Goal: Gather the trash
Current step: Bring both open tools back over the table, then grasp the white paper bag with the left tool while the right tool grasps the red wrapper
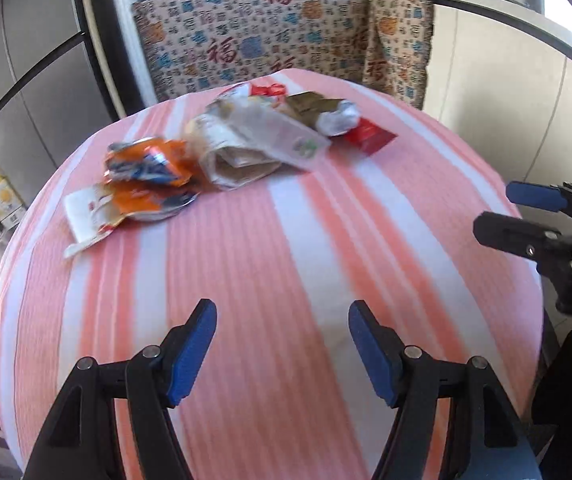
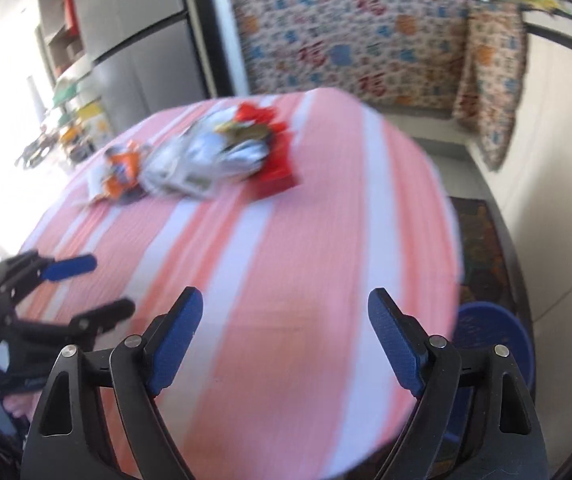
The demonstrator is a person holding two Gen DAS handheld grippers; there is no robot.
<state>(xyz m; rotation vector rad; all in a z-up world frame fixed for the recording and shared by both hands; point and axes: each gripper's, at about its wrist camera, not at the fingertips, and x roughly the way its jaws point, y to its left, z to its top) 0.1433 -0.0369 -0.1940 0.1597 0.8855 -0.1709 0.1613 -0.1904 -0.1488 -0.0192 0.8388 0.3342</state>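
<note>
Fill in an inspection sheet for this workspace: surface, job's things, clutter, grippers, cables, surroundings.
Surface: table under a pink-and-white striped cloth, near half bare.
Job's things: trash heaped at the far side: orange wrapper, white paper wrapper, clear plastic bag, silver foil wrapper, red packet.
Clutter: nothing seen apart from the trash.
Grippers: left gripper open, nothing between its pads; right gripper open and empty; both short of the heap.
Cables: nothing seen.
Surroundings: cabinet draped in patterned cloth with pots on top; blue bin on the floor beside the table.
</note>
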